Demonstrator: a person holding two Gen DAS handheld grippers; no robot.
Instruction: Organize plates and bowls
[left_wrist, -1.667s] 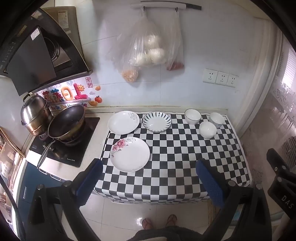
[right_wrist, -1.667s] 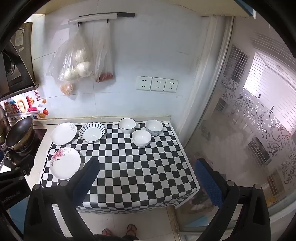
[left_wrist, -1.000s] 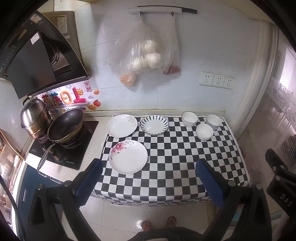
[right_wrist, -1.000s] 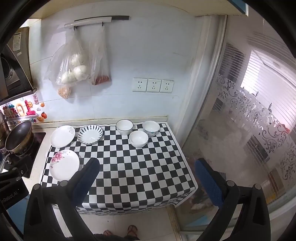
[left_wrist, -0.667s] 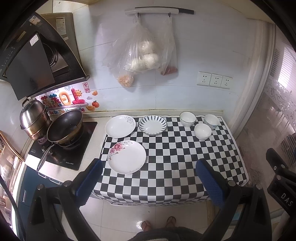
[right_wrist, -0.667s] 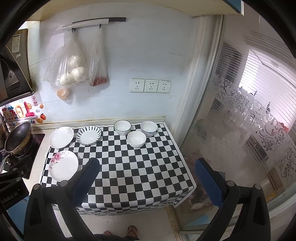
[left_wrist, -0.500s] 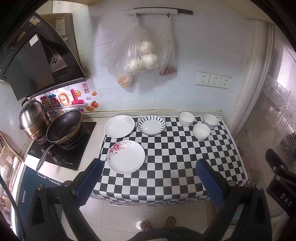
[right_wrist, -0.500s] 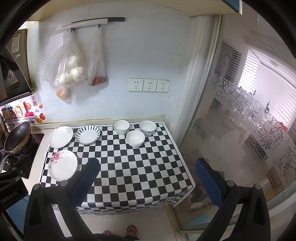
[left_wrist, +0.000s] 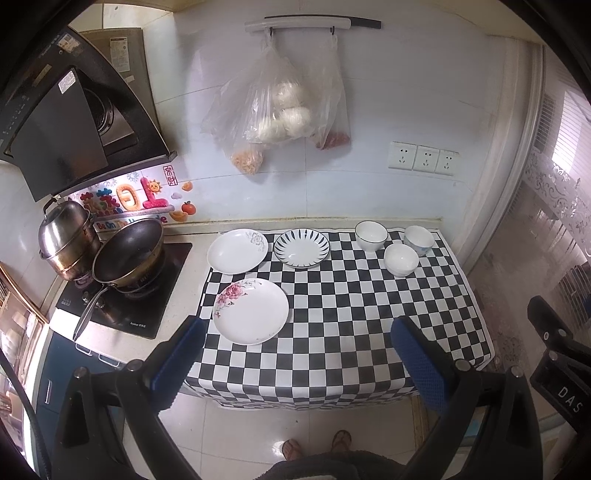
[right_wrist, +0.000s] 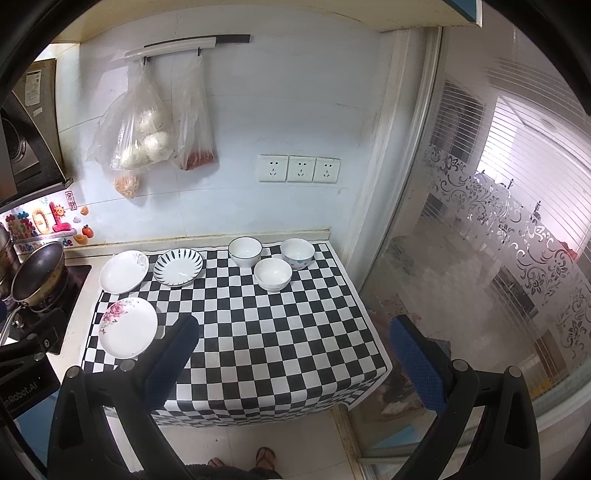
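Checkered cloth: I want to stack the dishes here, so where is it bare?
The black-and-white checkered cloth is bare across its middle and front right, between the pink-flowered white plate and three white bowls. The back edge is crowded: plain white plate, blue-striped plate, bowls.

Soft daylight enters through the frosted glass door (right_wrist: 498, 229); both views sharp, strongly bowed, with dark corners.

We see the near and middle checkered bench (left_wrist: 351, 314) bare. Three white plates (left_wrist: 251, 312) crowd its left, three white bowls (left_wrist: 400, 258) its far right. Hanging plastic bags (left_wrist: 280, 107) overhang the back wall.
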